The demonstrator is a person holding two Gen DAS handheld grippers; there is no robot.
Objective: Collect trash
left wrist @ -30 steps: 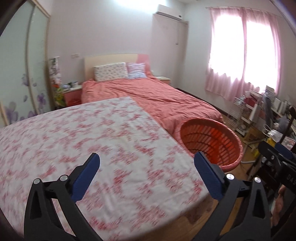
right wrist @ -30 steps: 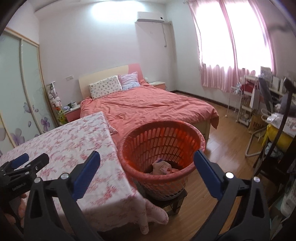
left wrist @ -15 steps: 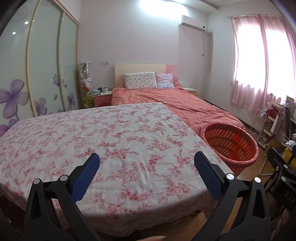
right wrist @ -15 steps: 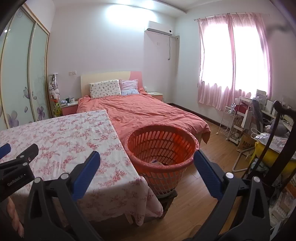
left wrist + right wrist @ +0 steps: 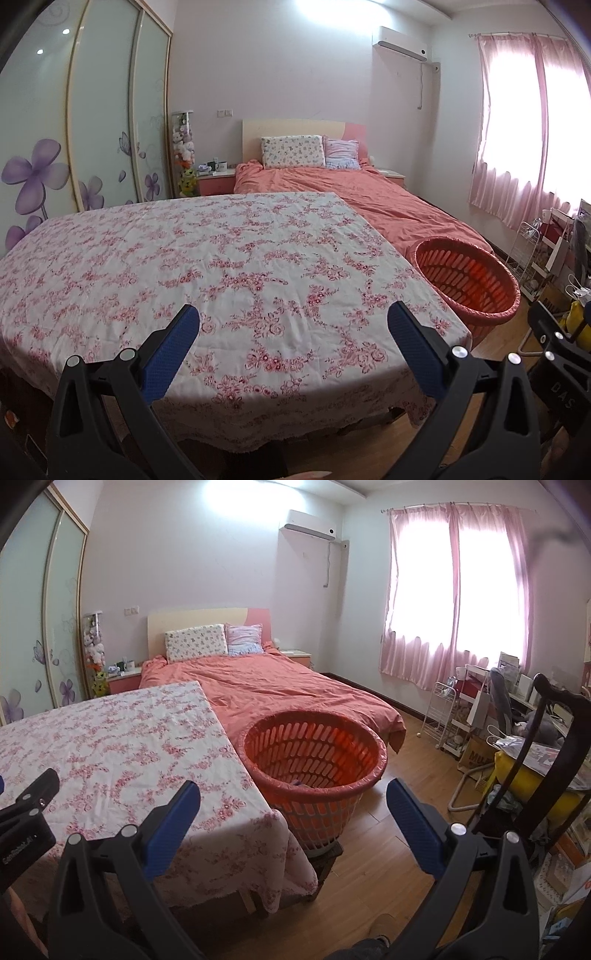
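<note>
Judging my collecting nearly finished, I hold both tongs, left tongs (image 5: 293, 334) and right tongs (image 5: 293, 808), wide and empty, the surface (image 5: 221, 258) bare, trash in the basket (image 5: 314, 753) off its right edge.

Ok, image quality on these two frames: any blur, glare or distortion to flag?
Left wrist: sharp, but the window is blown out, the ceiling light flares, and the wardrobe doors bow with fisheye. Right wrist: sharp too, window overexposed, and a dark smudge at the upper right edge.
</note>
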